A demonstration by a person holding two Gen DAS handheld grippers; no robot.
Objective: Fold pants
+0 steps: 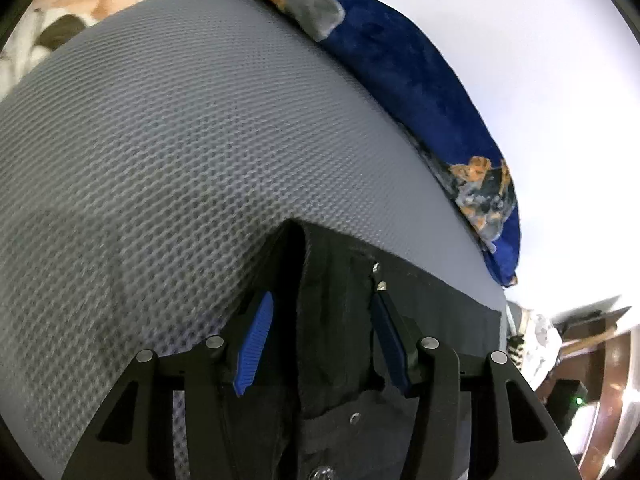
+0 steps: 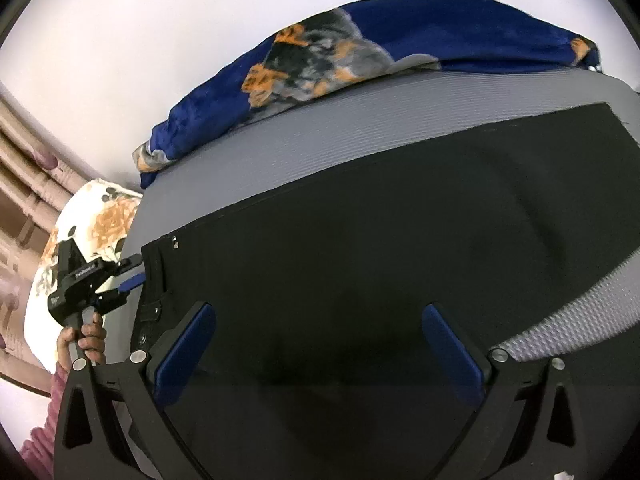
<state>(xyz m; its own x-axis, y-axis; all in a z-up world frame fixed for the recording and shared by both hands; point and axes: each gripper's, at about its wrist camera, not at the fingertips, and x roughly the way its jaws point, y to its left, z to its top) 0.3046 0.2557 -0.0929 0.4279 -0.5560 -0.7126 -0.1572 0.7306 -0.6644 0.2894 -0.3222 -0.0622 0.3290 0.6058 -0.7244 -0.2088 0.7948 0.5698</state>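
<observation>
Two grippers work on black pants [image 2: 360,260] lying flat on a gray mattress [image 1: 160,140]. Left gripper [image 1: 316,308] is half open, waistband edge between its fingers, not squeezed. Right gripper [image 2: 316,344] is wide open above the pants. Blue blanket [image 2: 440,32] lies along the far edge.

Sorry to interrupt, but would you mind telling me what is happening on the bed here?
A person is folding black pants spread on a grey mesh mat. The left gripper sits at the waistband end, fabric between its half-closed fingers, not visibly pinched yet. The right gripper hovers wide open over the middle of the pants. A blue blanket lies along the far edge.
</observation>
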